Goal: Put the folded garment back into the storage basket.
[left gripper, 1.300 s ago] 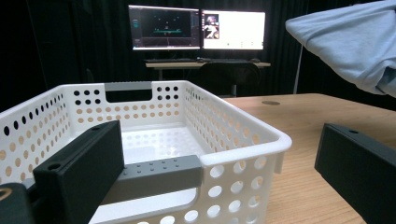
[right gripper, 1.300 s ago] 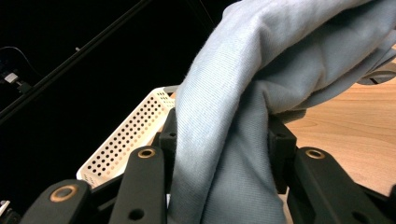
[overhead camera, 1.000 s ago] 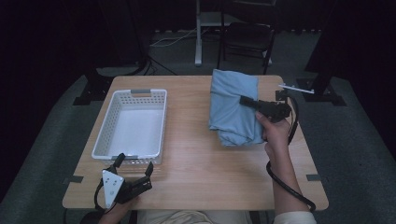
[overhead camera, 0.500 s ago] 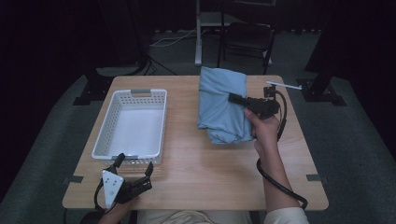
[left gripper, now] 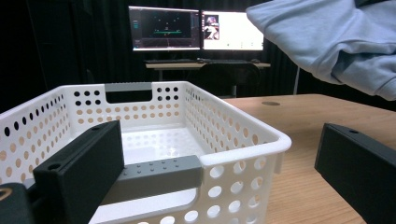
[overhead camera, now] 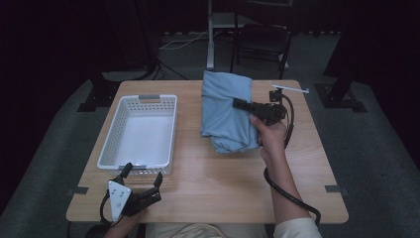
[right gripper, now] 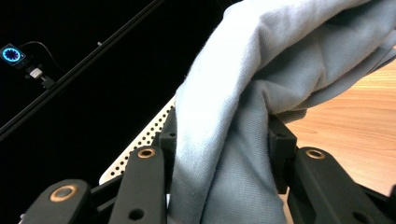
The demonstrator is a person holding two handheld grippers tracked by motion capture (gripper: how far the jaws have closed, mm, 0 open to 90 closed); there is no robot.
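Folded light-blue cloth (overhead camera: 225, 111) hangs over the far middle of the wooden table (overhead camera: 223, 183), just right of the white perforated basket (overhead camera: 139, 133), with the right gripper (overhead camera: 241, 104) clamped on a thick bunch of its fabric; in the right gripper view the cloth (right gripper: 261, 93) is squeezed between the two black jaws and drapes over them. Near the table's front left corner, the left gripper (overhead camera: 141, 174) rests just before the basket's near rim, its jaws spread wide with nothing between them, and its own view looks across the basket (left gripper: 196, 121) toward the cloth (left gripper: 327, 37) lifted above the tabletop.
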